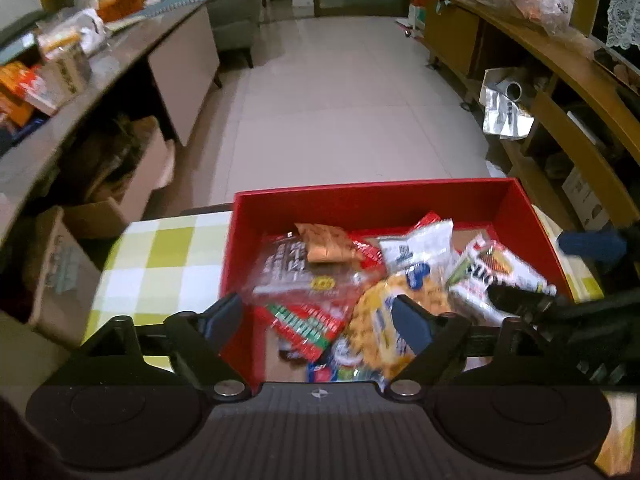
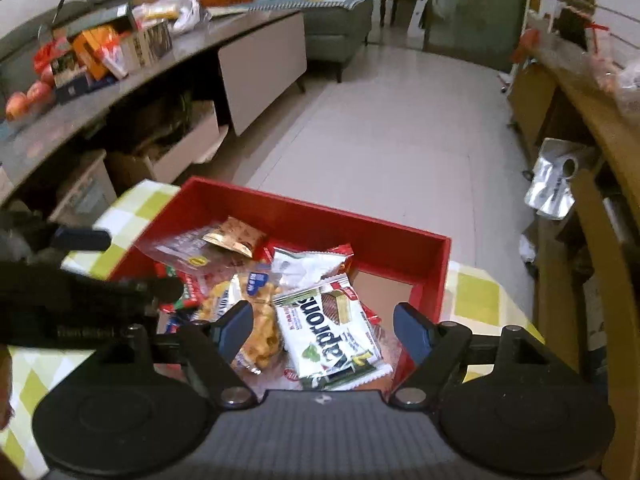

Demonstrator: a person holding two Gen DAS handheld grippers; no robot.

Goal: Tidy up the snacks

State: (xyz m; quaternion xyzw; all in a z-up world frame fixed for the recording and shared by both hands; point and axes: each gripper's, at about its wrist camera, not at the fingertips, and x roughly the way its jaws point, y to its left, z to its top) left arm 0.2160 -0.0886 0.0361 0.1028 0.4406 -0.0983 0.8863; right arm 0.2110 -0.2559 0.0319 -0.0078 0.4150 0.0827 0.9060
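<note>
A red box [image 1: 400,200] sits on a table [image 1: 160,264] covered with a green-and-white checked cloth. The box holds a loose heap of snack packets: a white wafer packet [image 2: 332,336] with green print lying on top toward the right side, a clear bag of yellow puffed snacks [image 1: 384,320] beside it, a small orange-brown sachet [image 1: 324,244] near the far wall, and a clear packet with dark lettering [image 1: 288,268] at the left. Part of the brown cardboard floor of the box shows at its right end.

The left claw [image 1: 316,320] hangs over the near left part of the box, its blue-padded fingers spread apart with nothing pressed between them. The right claw [image 2: 324,332] hangs over the wafer packet, its fingers likewise spread and clear of the packet's sides.

Beyond the table lies a pale tiled floor [image 1: 344,100]. Along the left runs a long grey sideboard [image 2: 120,92] cluttered with boxes, bags and red apples [image 2: 28,100], with open cardboard cartons beneath it. A grey-green sofa [image 2: 336,32] stands at the far end, and wooden shelving [image 1: 560,80] lines the right wall.
</note>
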